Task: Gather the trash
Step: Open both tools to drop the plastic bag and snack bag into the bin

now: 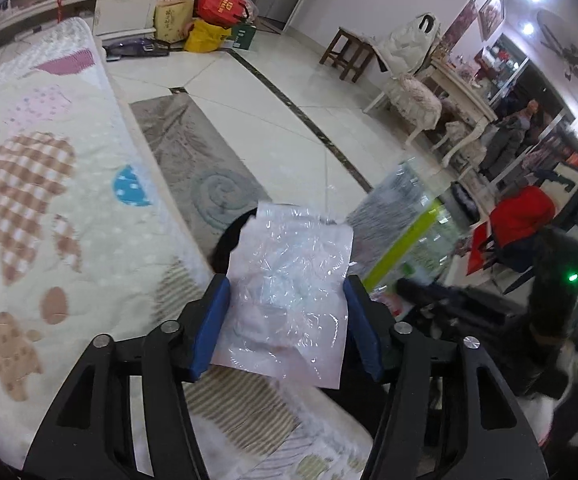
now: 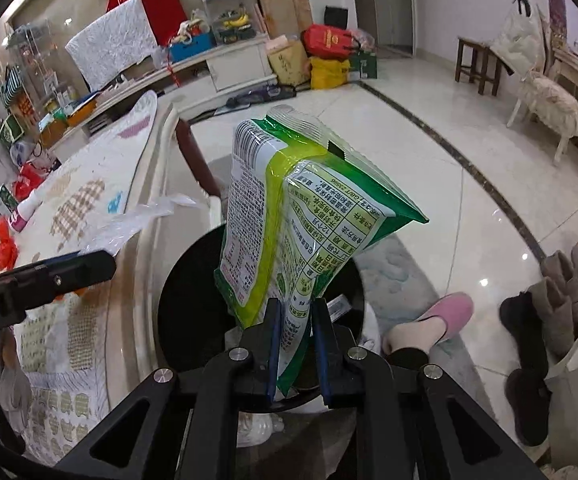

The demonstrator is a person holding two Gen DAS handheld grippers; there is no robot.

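Note:
My right gripper (image 2: pixel 295 312) is shut on a green and white snack bag (image 2: pixel 289 208), held upright over the black-lined trash bin (image 2: pixel 185 300) beside the table. The bag also shows blurred in the left wrist view (image 1: pixel 405 216). A clear plastic wrapper (image 1: pixel 289 300) lies between the blue pads of my left gripper (image 1: pixel 287 292), whose jaws stand wide apart, above the table edge. The left gripper (image 2: pixel 89 264) and the wrapper (image 2: pixel 129 224) also show at the left of the right wrist view. Part of the bin (image 1: pixel 229 240) shows behind the wrapper.
A table with a patterned cloth (image 1: pixel 41 200) fills the left. More clutter lies on its far end (image 2: pixel 17 208). A grey rug (image 1: pixel 201 160) lies on the tiled floor. A pink slipper (image 2: pixel 445 316), boots (image 2: pixel 529 360), chairs (image 2: pixel 545 100) and a stool (image 2: pixel 477 64) stand to the right.

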